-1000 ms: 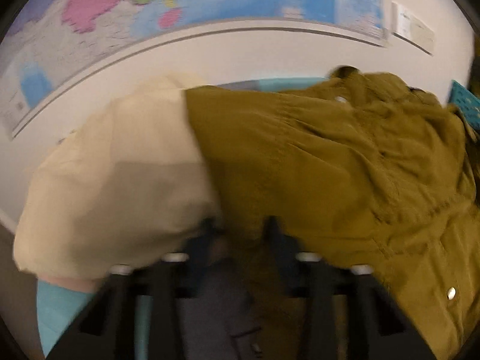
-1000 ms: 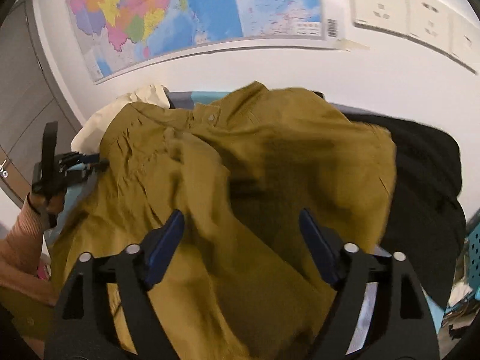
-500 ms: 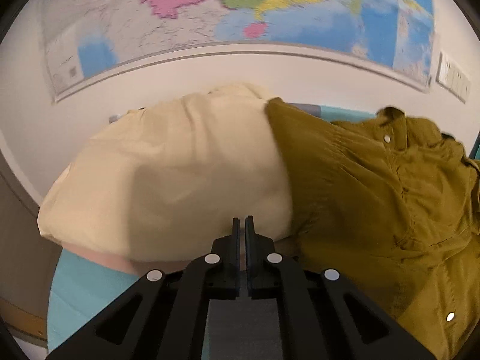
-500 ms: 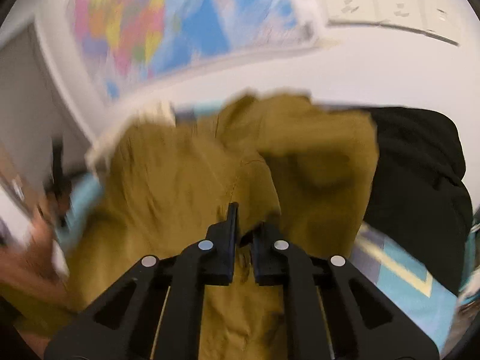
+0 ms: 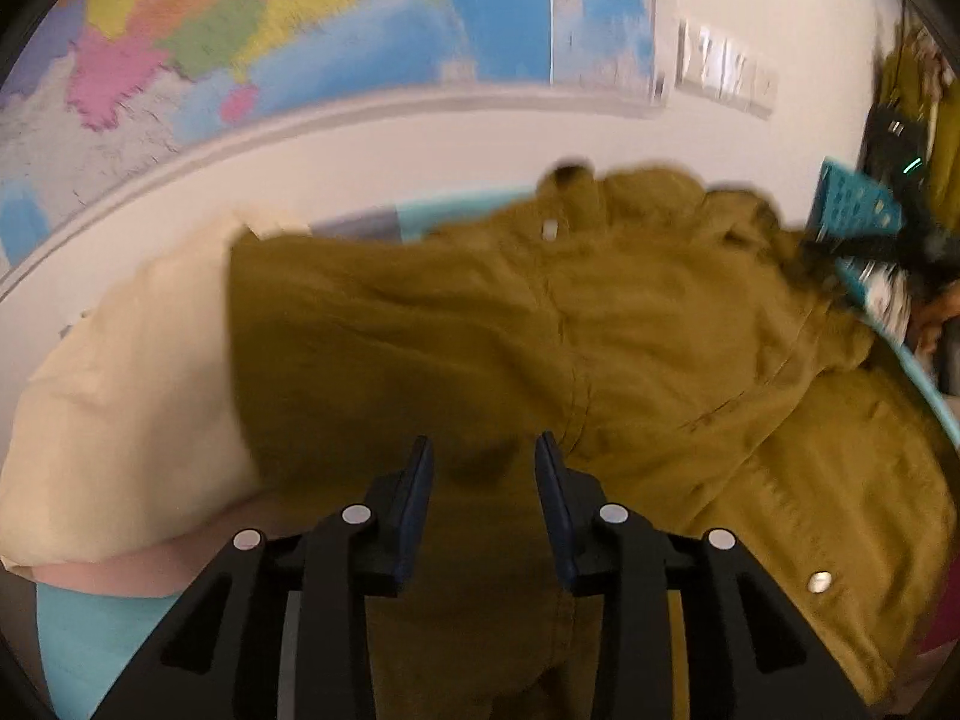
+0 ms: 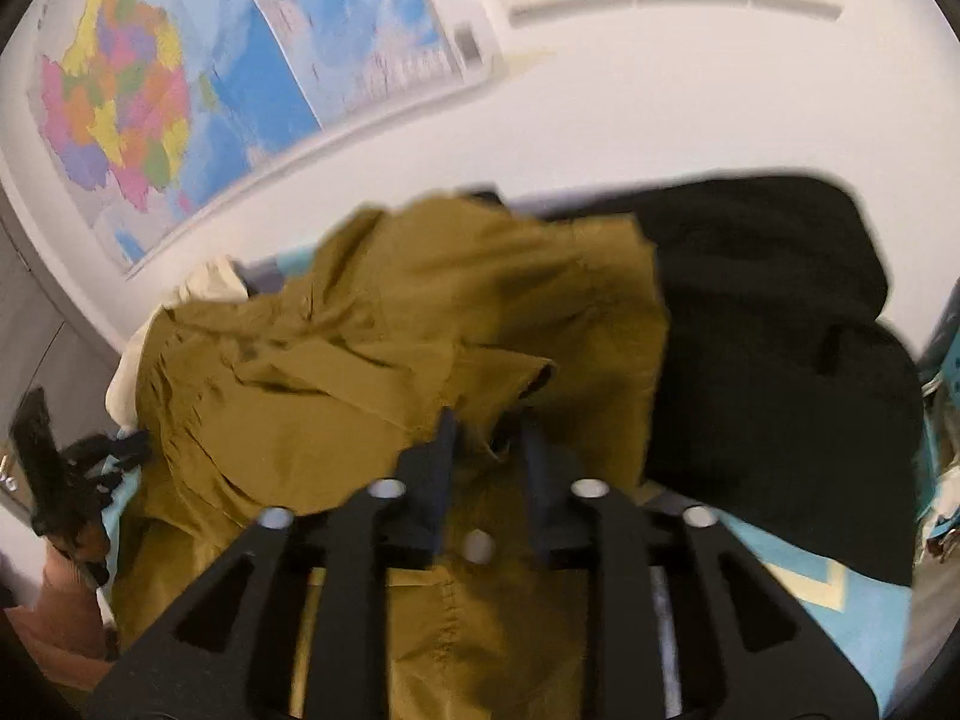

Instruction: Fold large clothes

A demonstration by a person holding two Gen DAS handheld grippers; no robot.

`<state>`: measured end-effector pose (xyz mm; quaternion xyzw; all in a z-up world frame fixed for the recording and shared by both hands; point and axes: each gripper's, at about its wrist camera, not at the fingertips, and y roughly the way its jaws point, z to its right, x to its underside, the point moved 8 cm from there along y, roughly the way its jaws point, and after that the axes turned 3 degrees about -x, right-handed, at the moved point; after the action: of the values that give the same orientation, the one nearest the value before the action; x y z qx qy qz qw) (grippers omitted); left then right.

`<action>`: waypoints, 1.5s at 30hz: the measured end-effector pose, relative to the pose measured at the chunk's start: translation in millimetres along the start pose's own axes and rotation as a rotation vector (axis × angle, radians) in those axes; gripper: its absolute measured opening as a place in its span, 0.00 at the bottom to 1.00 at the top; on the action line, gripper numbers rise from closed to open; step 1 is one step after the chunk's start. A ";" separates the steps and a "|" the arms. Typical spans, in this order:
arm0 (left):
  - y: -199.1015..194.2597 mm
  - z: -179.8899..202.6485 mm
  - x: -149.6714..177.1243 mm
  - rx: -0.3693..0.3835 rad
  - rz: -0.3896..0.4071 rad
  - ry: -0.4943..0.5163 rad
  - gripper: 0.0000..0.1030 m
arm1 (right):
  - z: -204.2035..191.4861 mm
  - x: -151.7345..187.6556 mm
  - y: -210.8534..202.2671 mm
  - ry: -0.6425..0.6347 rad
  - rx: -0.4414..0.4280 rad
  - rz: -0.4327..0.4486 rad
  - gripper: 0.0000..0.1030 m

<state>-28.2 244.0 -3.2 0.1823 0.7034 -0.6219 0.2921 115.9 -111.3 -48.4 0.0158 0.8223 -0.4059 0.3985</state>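
We are seeing the olive jacket [image 5: 600, 348] spreading at 12 o'clock from the left tool [image 5: 483, 468], jaws parted over it; the right tool [image 6: 483, 438], gaping narrowly, is straddling a jacket fold.

Even, soft indoor light, moderately bright; source not in view. Both views motion-smeared: wall map [image 5: 312, 42] lettering unreadable, olive jacket [image 5: 600, 348] folds soft. Faint shadow under cloth by left tool [image 5: 483, 468]. Strong fisheye bending, black vignette at corners. Black garment [image 6: 780, 348] shows no detail.
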 end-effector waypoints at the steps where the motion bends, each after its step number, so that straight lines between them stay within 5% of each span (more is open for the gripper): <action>1: 6.6 0.5 0.3 0.005 -0.015 0.001 0.32 | -5.0 -0.9 -10.5 -0.020 0.001 0.042 0.42; 4: 23.2 -2.6 -1.7 -0.024 -0.055 0.001 0.32 | -39.3 5.8 -26.6 -0.142 -0.031 0.072 0.41; 8: 39.2 -6.1 -3.6 -0.052 -0.089 -0.001 0.32 | -72.7 27.2 2.1 -0.276 -0.086 -0.032 0.38; 15: 51.9 -8.5 1.9 -0.103 -0.078 0.038 0.32 | -31.2 41.2 84.0 -0.171 0.002 -0.198 0.32; 18: 39.2 -15.2 0.5 -0.138 -0.047 0.032 0.40 | -38.7 38.7 64.4 -0.161 -0.040 -0.163 0.39; 23: -3.4 -14.6 3.0 -0.094 0.049 0.038 0.52 | -67.0 51.5 18.3 -0.230 -0.109 -0.114 0.46; 31: -11.1 -14.2 41.1 -0.117 0.003 -0.012 0.54 | -73.7 90.8 63.5 -0.217 -0.057 -0.226 0.48; 38: -57.0 -33.3 72.7 -0.118 0.036 -0.101 0.63 | -87.1 78.6 4.7 -0.154 -0.137 -0.134 0.55; 45: -88.8 -43.8 129.9 -0.069 -0.024 -0.193 0.65 | -71.3 114.1 -76.8 -0.059 -0.162 -0.058 0.66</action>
<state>-190.3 258.9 -15.4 0.1030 0.6950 -0.6154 0.3574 -34.6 -148.2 -49.2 -0.0525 0.8404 -0.3497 0.4107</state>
